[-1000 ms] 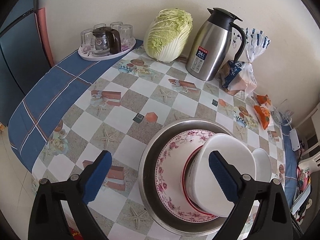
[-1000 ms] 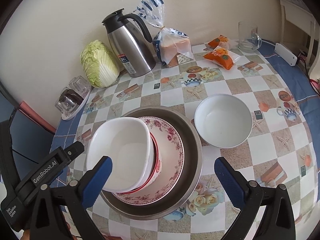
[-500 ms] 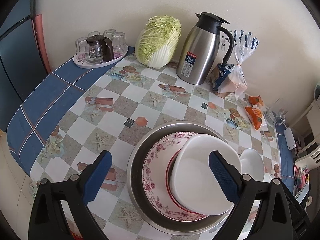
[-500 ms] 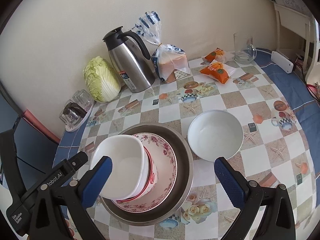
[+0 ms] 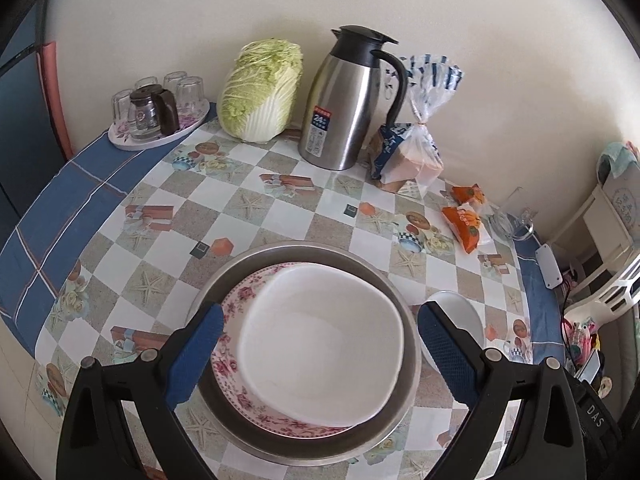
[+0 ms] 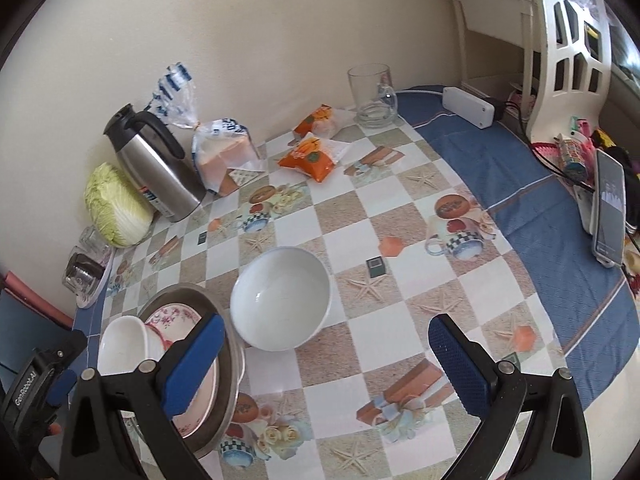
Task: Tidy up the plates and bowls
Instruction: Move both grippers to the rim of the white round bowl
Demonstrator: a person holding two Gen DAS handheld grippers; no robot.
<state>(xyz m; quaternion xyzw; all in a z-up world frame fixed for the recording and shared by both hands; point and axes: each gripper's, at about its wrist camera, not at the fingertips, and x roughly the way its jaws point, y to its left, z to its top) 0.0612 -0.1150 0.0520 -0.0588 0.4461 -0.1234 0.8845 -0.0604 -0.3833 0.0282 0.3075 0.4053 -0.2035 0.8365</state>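
Swinging right, the right gripper now hangs open over the loose white bowl; only the left gripper, open too, shows the square bowl seated fully in the flowered plate and steel basin.

A pale green napa cabbage is lying along the desk's far edge against the wall, just beside an upright stainless steel thermal jug with a black lid and handle. A clear plastic bag of sliced bread is leaning next to the jug. At the far left corner, an oval floral tray is carrying upturned glasses and a small glass teapot. Two orange snack packets are lying near a clear glass mug, and a white power strip is sitting at the right edge.
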